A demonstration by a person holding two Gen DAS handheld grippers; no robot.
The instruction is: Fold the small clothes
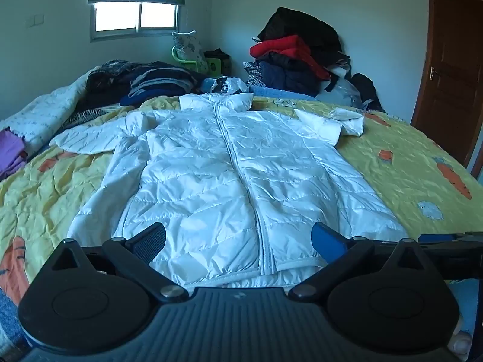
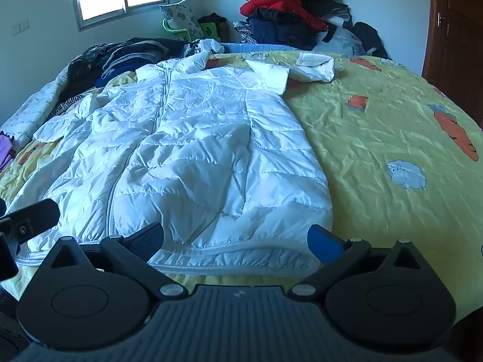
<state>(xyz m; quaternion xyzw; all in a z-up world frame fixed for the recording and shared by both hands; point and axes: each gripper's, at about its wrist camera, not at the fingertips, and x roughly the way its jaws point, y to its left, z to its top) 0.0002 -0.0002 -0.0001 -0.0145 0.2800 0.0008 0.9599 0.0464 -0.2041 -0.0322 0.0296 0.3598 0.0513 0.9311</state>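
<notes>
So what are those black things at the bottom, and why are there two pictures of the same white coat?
Those black things are claws that a person holds, one in each hand. Each claw carries a little camera looking out along its two fingers, so you get two pictures: one from the left claw, one from the right claw. Both claws are wide open and hold nothing. In front of them a shiny white puffy jacket lies spread flat, zipped up, on a yellow bed quilt with carrot and sheep pictures. A heap of dark and red clothes sits behind, by the wall.
</notes>
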